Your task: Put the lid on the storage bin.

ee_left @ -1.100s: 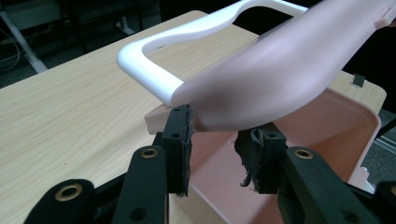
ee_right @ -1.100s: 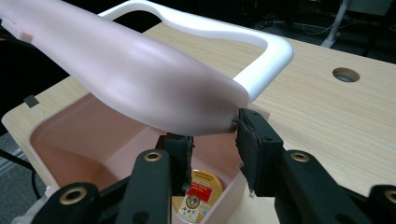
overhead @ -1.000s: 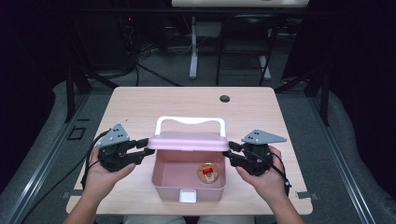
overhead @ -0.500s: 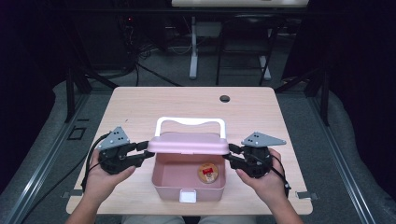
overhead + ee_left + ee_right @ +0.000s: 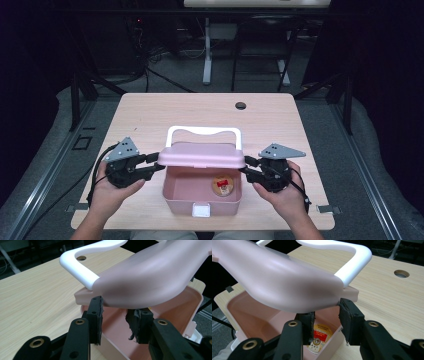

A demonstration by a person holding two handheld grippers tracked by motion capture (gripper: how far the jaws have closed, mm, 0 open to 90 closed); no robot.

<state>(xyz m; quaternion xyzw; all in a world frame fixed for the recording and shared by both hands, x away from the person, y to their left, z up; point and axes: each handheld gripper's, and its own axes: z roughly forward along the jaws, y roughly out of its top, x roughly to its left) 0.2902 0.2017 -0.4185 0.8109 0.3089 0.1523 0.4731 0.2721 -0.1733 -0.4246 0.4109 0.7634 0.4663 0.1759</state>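
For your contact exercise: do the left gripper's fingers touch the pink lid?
Touching. In the left gripper view, the fingers press against the underside edge of the pink lid.

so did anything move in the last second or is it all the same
Nothing has visibly changed. The pink lid is half raised over the pink box as before, with the left gripper and right gripper at its two ends. The round tin lies inside the box where it was.
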